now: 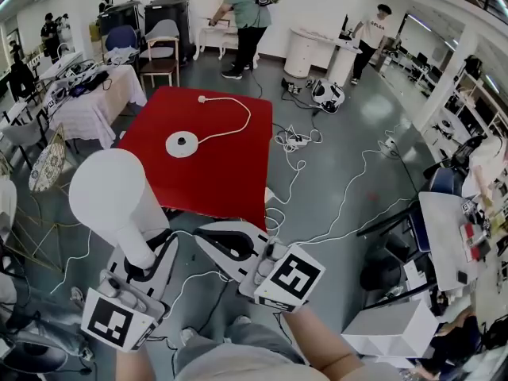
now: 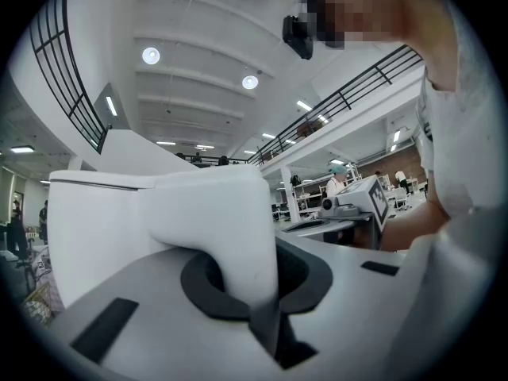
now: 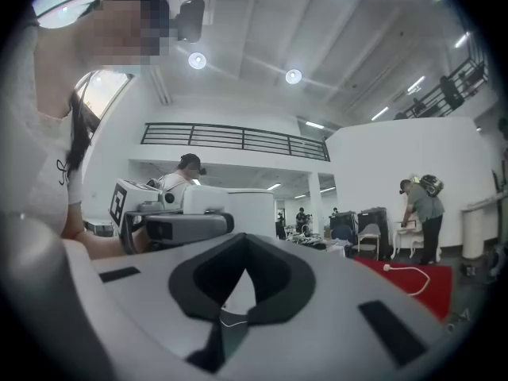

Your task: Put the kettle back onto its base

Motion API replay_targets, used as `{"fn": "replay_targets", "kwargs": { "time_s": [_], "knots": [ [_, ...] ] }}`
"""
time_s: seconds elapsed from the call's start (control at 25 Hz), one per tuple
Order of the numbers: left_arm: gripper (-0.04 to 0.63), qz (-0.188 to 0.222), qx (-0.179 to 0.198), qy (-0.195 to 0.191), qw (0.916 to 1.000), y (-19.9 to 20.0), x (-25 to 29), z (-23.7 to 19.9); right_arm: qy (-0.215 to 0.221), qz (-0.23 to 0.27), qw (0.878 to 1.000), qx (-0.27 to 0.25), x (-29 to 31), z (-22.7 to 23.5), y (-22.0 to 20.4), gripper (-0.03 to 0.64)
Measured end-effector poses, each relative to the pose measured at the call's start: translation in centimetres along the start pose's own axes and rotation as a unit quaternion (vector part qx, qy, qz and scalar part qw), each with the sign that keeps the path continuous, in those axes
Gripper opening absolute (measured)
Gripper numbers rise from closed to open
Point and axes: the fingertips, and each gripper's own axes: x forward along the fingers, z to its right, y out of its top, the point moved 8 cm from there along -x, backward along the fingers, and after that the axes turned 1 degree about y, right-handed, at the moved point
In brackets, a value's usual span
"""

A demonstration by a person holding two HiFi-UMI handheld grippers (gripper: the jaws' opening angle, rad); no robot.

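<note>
Left gripper: jaws clamped on the handle of the white kettle. Right gripper: jaws together, just floor showing through the pad gap.

Around, near to far:
- White cables looping over the grey floor, just ahead of the grippers.
- Red table beyond, with the round white kettle base near its middle and a cord curving to a plug at the far edge.
- Power strip on the floor right of the table.
- Cluttered side table off to the left, chair behind.
- Person bent over a small table at the back wall.

Open red tabletop between kettle and base. Kettle upright, carried clear of any surface, seen at the table's near-left corner, well apart from the base. Kettle body rising up and ahead of the left jaws.

Both grippers level, side by side, low before the body, right forearm at the bottom edge.
</note>
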Motion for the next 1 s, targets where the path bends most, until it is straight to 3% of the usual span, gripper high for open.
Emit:
{"fn": "replay_targets", "kwargs": {
  "time_s": [0.52,1.0],
  "knots": [
    [0.034,0.009,0.002,0.026,0.9996,0.3,5.7,0.0,0.007,0.011,1.0,0.013,-3.0,6.2,-0.7,0.008],
    [0.034,0.0,-0.01,0.007,0.9999,-2.3,12.7,-8.2,-0.005,0.01,1.0,0.008,3.0,14.9,-1.2,0.008]
  ]
}}
